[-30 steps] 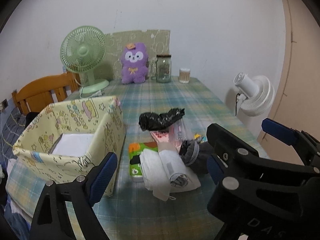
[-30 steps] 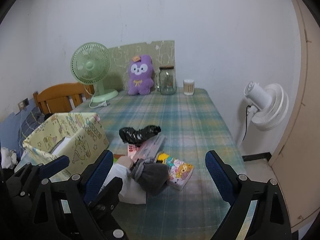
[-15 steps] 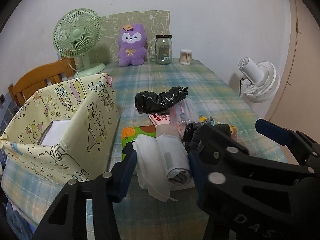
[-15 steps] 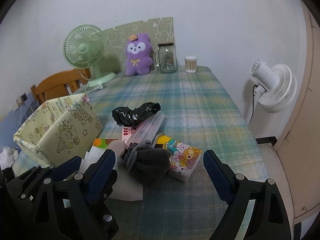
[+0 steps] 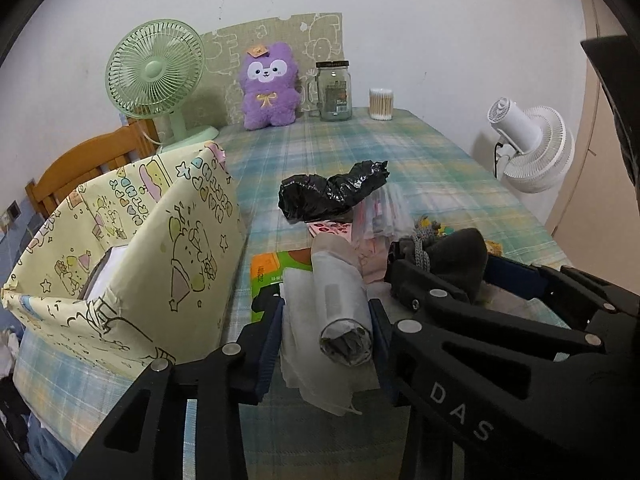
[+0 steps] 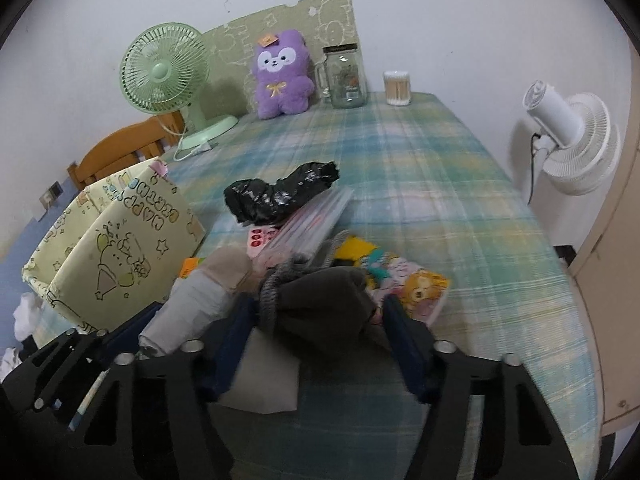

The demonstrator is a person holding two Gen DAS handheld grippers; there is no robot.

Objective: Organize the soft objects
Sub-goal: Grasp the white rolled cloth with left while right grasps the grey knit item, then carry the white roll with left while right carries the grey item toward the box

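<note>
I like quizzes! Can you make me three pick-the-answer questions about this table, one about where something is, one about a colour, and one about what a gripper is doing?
1. Where is the plush?
A. in the box
B. at the far end of the table, beside the jar
C. on the chair

2. What colour is the table fan?
A. green
B. red
C. black

3. What is the left gripper doing?
A. hanging over the jar
B. closing round the white roll
C. holding the plush

Answers:
1 B: it sits by the wall, next to the jar.
2 A: cage and base are pale green.
3 B: its pads flank the white roll.
</note>
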